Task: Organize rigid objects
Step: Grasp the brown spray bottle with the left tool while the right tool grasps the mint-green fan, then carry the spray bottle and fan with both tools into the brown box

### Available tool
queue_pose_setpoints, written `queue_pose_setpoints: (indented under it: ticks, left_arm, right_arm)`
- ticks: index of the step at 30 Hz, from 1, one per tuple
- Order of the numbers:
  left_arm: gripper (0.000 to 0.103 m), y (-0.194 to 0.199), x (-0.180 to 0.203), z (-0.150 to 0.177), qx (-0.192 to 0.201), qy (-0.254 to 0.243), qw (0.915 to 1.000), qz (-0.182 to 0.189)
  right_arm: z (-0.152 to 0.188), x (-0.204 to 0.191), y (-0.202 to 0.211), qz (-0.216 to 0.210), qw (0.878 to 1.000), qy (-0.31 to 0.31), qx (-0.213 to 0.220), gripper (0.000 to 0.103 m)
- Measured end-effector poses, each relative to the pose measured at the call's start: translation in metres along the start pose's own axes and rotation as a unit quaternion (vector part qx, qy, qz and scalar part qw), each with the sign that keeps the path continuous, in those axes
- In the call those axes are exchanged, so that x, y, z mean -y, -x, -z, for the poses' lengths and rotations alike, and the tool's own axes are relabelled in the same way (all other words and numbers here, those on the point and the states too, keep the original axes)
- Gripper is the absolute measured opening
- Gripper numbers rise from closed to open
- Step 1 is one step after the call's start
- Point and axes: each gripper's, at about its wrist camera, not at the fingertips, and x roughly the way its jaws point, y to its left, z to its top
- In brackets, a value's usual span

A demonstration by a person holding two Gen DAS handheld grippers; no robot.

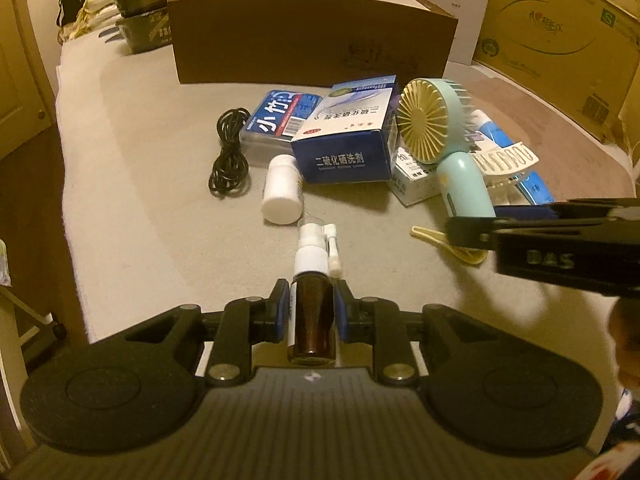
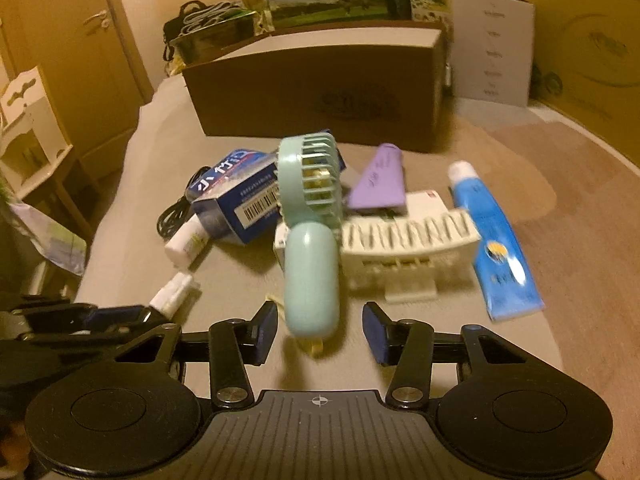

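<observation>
My left gripper [image 1: 312, 300] is shut on a brown spray bottle [image 1: 313, 320] with a white nozzle, held just above the grey bed surface. My right gripper [image 2: 320, 328] is open, its fingers on either side of the handle base of a mint green hand fan [image 2: 310, 248], which also shows in the left wrist view [image 1: 444, 148]. A pile lies beyond: a blue medicine box [image 1: 348, 144], a white pill bottle [image 1: 282, 192], a blue tube [image 2: 492, 240], a purple tube [image 2: 380, 182] and a cream comb-like rack [image 2: 408, 248].
A large brown cardboard box [image 1: 312, 36] stands open behind the pile. A black coiled cable [image 1: 230, 156] lies at the left. A bigger carton [image 1: 568, 40] stands at the right. Bags and packs sit at the far left corner [image 1: 132, 12].
</observation>
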Motion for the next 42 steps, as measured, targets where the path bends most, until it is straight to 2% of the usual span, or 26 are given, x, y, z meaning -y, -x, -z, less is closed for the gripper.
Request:
queue_pose_setpoints:
  ticks: [2,3,6,15,18,22,25,29,33,35,42]
  left_arm:
    - [0.022,-0.002,0.001,-0.001,-0.003,-0.001,1.0000,0.000]
    - [0.022,-0.001,0.002,-0.001,-0.003,-0.004,1.0000,0.000]
    - [0.022,-0.002,0.002,-0.001,-0.007,-0.006,0.9999,0.004]
    - [0.022,-0.005,0.003,-0.004,-0.016,-0.010,0.9998,0.006]
    - [0.022,-0.005,0.005,-0.004,-0.017,-0.016,0.9997,0.001]
    - [0.022,-0.006,0.005,-0.004,-0.019,-0.011,0.9998,0.000]
    - [0.021,-0.006,0.004,-0.004,-0.016,-0.007,0.9998,0.001]
    - [0.021,-0.007,0.005,-0.003,-0.010,-0.011,0.9999,-0.002]
    - [0.021,-0.005,0.005,-0.002,-0.005,-0.007,1.0000,-0.002]
    - [0.021,-0.005,0.004,-0.002,-0.005,-0.004,1.0000,-0.001]
    - [0.021,0.007,0.006,0.004,-0.009,0.003,0.9999,0.008]
  right_arm:
    - [-0.001,-0.002,-0.007,0.000,1.000,0.007,-0.004,0.039]
    - [-0.001,-0.002,-0.009,-0.001,1.000,0.011,-0.005,0.032]
    - [0.004,-0.006,-0.006,0.001,1.000,0.025,-0.005,0.032]
    - [0.029,-0.004,0.026,-0.026,0.998,0.023,-0.059,0.032]
    - [0.030,-0.004,0.028,-0.024,0.998,0.017,-0.051,0.033]
    - [0.022,-0.006,0.021,-0.022,0.999,0.012,-0.042,0.039]
    - [0.016,-0.009,0.015,-0.006,0.999,0.019,-0.034,0.040]
    - [0.009,-0.009,0.007,-0.012,0.999,0.012,-0.027,0.040]
    - [0.009,-0.015,0.001,-0.003,0.999,0.026,-0.026,0.039]
    - [0.009,-0.016,0.001,0.003,0.999,0.029,-0.024,0.033]
    - [0.017,-0.013,0.018,-0.008,1.000,0.007,-0.028,0.032]
